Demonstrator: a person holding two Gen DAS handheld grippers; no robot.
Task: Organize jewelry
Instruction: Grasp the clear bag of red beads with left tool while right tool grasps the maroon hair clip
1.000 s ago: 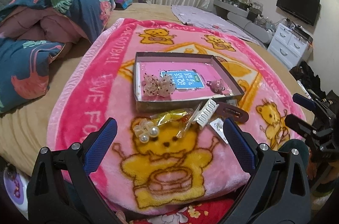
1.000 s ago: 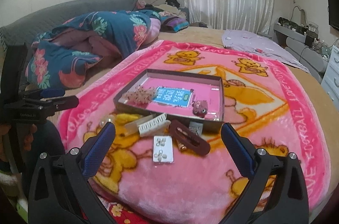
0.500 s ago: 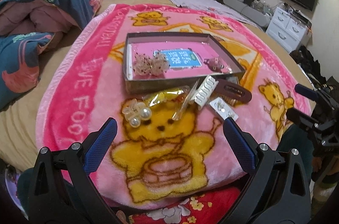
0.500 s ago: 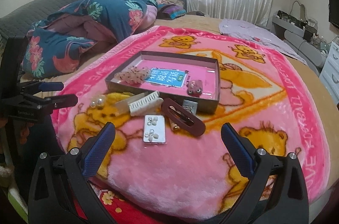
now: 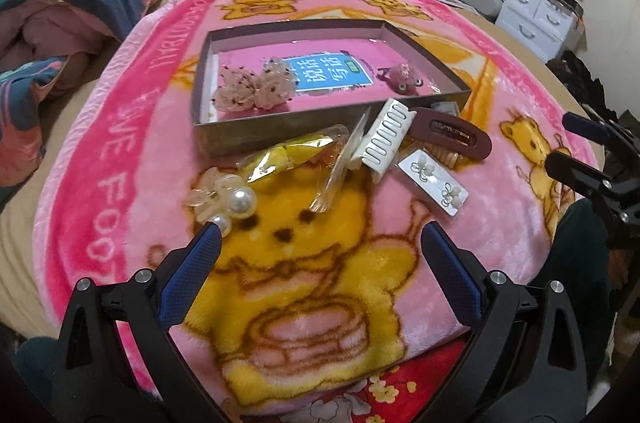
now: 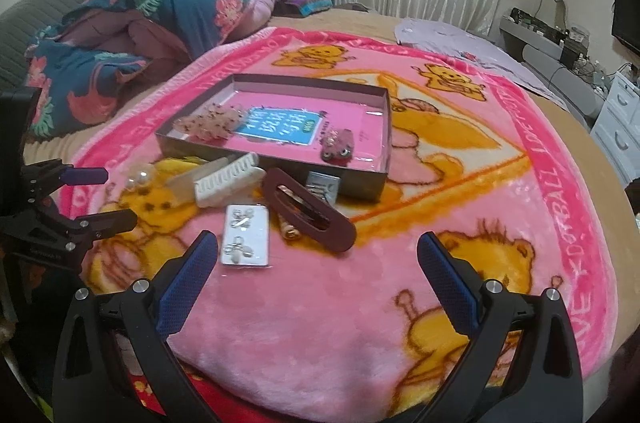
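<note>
Your left gripper (image 5: 320, 247) and right gripper (image 6: 318, 251), both spread empty, face loose clips ahead; the shallow grey cardboard tray (image 5: 280, 131) beyond holds three.

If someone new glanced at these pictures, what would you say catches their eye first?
Most likely the loud pink bear blanket spread over the bed, with an open shallow box in its middle holding fuzzy pink clips. Right in front of the box lies a small heap: a pearl clip, a white claw clip, a dark brown clip and an earring card. Both tools, left and right, hover open near it.
</note>
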